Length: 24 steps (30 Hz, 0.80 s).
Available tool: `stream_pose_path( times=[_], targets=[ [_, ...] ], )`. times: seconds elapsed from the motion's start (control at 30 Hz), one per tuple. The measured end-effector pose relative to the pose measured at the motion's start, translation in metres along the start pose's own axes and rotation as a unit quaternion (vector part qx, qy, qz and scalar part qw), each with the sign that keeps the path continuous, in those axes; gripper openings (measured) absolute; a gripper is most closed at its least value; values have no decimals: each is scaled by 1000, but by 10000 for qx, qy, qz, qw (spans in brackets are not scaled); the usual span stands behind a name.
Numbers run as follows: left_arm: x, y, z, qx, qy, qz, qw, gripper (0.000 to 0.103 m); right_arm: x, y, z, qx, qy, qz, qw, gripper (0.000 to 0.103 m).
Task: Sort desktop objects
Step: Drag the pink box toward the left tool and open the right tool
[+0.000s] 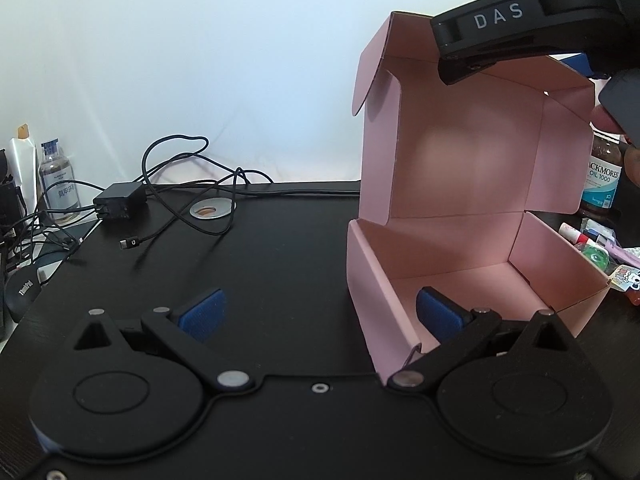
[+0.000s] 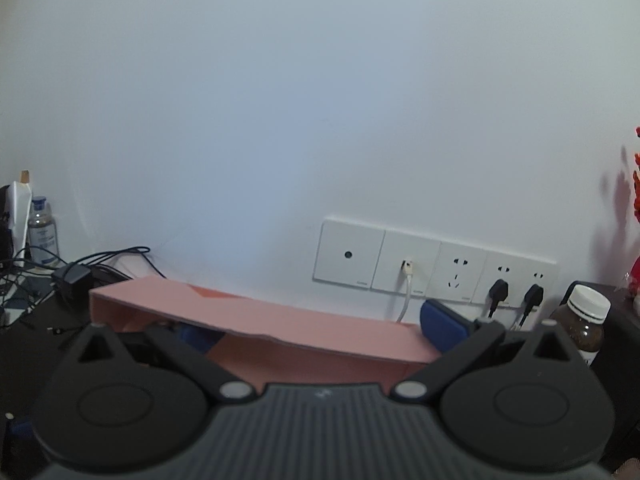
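A pink cardboard box (image 1: 460, 256) stands open on the black desk (image 1: 280, 264), its lid (image 1: 460, 148) upright. My left gripper (image 1: 320, 314) is open and straddles the box's left wall. Its right blue pad (image 1: 438, 314) is inside the box and its left pad (image 1: 202, 314) is outside over the desk. My right gripper (image 1: 500, 40) sits at the lid's top edge. In the right wrist view this gripper (image 2: 320, 332) is open, the lid's top edge (image 2: 256, 312) runs across between its fingers, and the left pad (image 2: 196, 336) is partly hidden behind the lid.
A brown supplement bottle (image 1: 602, 172) and several small colourful items (image 1: 600, 244) lie right of the box. A black charger (image 1: 118, 200) with tangled cables, a clear bottle (image 1: 58, 178) and a mouse (image 1: 22, 292) are at the left. Wall sockets (image 2: 436, 268) sit behind.
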State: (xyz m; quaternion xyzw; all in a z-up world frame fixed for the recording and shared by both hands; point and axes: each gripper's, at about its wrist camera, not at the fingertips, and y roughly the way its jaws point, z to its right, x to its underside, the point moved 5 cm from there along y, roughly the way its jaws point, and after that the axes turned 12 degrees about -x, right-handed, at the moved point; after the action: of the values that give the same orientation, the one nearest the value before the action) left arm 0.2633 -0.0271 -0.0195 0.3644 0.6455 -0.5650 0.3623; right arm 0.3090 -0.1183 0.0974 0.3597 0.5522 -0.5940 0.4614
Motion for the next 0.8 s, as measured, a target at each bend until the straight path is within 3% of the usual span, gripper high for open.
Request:
stream_pose_path(
  times=[0.8],
  targets=[
    [-1,3,-3,42,-106,-86,9999,103,-9,-5,2,183,132,-193,9996,102]
  ],
)
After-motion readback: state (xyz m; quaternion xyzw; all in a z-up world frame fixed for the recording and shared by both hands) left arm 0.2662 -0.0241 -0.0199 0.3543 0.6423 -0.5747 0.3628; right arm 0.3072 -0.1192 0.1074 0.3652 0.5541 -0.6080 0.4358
